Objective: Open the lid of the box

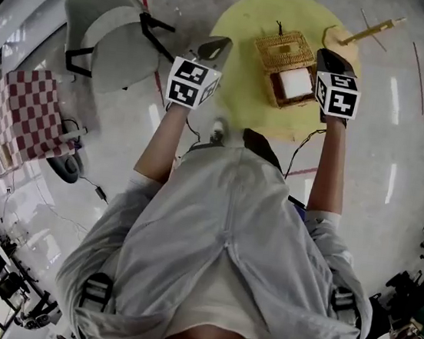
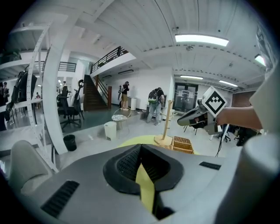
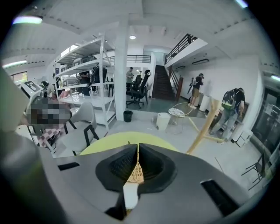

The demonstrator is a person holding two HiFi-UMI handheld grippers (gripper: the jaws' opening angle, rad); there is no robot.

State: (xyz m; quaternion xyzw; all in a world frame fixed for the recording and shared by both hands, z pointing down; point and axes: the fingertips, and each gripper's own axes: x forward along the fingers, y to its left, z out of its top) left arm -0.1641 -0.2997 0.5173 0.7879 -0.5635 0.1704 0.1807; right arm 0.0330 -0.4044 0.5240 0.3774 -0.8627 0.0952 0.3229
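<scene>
**Both claws closed beside the wicker box**

A woven wicker box (image 1: 284, 52) is seen on the round yellow bench (image 1: 247, 22), with a white square surface (image 1: 295, 83) showing at its near end (lid or lining cannot be told). The right claw (image 1: 331, 58) is held just beside the box, jaws drawn together and empty. The left claw (image 1: 216, 48) is held apart from it at the bench's edge, likewise closed on nothing.

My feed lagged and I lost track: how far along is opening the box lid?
Done, it seems: the wicker box on the yellow table shows a white inside, and its lid looks swung back. In hand: nothing. The left gripper and right gripper each have their tongs shut and empty, held above the table. Left: likely only a check.
</scene>
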